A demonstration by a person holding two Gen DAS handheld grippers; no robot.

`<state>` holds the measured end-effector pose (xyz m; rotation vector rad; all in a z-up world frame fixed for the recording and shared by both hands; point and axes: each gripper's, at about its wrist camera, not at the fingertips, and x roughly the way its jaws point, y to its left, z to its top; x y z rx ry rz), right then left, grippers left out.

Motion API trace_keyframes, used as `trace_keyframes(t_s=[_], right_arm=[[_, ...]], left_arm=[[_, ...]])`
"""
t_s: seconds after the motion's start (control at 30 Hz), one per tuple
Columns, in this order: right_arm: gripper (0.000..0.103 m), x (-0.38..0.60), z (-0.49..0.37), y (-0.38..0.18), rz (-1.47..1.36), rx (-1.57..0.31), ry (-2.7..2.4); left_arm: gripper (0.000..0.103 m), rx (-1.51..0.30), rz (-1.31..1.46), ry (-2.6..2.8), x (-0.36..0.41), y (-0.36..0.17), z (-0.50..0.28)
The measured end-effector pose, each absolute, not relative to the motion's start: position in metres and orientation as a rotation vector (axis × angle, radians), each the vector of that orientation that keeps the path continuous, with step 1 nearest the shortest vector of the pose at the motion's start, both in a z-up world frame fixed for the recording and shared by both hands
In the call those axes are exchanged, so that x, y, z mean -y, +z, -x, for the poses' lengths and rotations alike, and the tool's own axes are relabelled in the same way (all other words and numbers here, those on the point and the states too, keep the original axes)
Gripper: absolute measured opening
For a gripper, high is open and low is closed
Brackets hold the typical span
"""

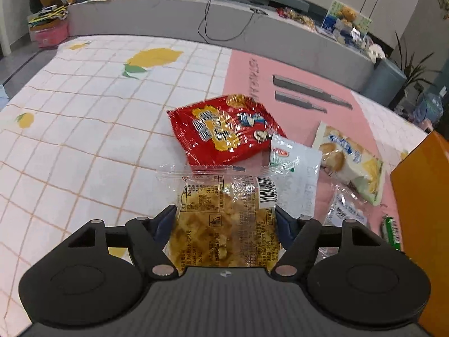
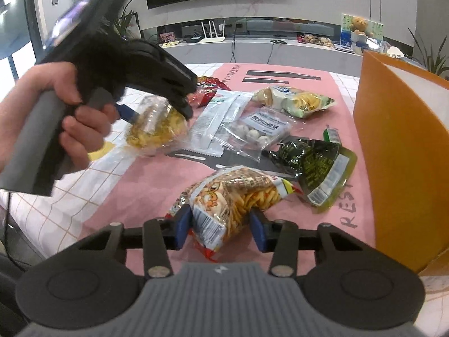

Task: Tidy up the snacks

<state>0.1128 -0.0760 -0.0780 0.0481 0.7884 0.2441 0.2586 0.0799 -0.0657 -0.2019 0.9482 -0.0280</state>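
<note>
I judged the job barely begun: nearly every snack lay loose on the table (image 2: 157,185), and I could not see inside the orange box (image 2: 404,151) at its right edge to say whether anything had gone in. My left gripper (image 1: 226,219) had its jaws clamped on the waffle pack (image 1: 224,219), the blue pads pressing its two sides; from the right wrist view the pack looked lifted clear of the cloth, near the table's left side, though blur made that hard to confirm. My right gripper (image 2: 221,226) had its jaws set on either side of the fries bag (image 2: 233,199), which sat near the front edge of the pink mat; the pads looked to be touching the wrapper, with the bag's far end apparently resting on the mat, so I took it as gripped but not yet raised. Left to sort, as far as I could see: the red bag (image 1: 224,132) toward the far middle of the table, the white sachet (image 2: 216,112) just beside it, the clear bag of white balls (image 2: 258,130) overlapping the sachet, the pale green pack (image 2: 297,99) nearer the box, the dark green pouch (image 2: 314,165) close to the box's front corner, and a small green stick (image 2: 331,134) beside that pouch. So two items were in hand and six waited; I reckoned both held packs were bound for the box.
</note>
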Motion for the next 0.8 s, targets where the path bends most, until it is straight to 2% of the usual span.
trace_keyframes(t_s=[0.1,0.23,0.47,0.8], right_arm=[[0.067,0.080,-0.117,-0.082,-0.111,-0.803,0.227],[0.067,0.077,-0.119,-0.087,-0.100,-0.787,0.237],[0.041,0.060,-0.106,-0.081,0.040,-0.689,0.243],[0.032,0.064,-0.097,-0.066,-0.009,-0.658,0.220]], left_arm=[[0.082,-0.922,0.205,-0.036,-0.083,-0.052,-0.247],[0.082,-0.854,0.175,-0.048,-0.079,-0.030,-0.224],[0.082,-0.776,0.159,-0.067,-0.063,-0.002,-0.179],[0.082,-0.720,0.198,-0.130,-0.049,0.017,-0.146]])
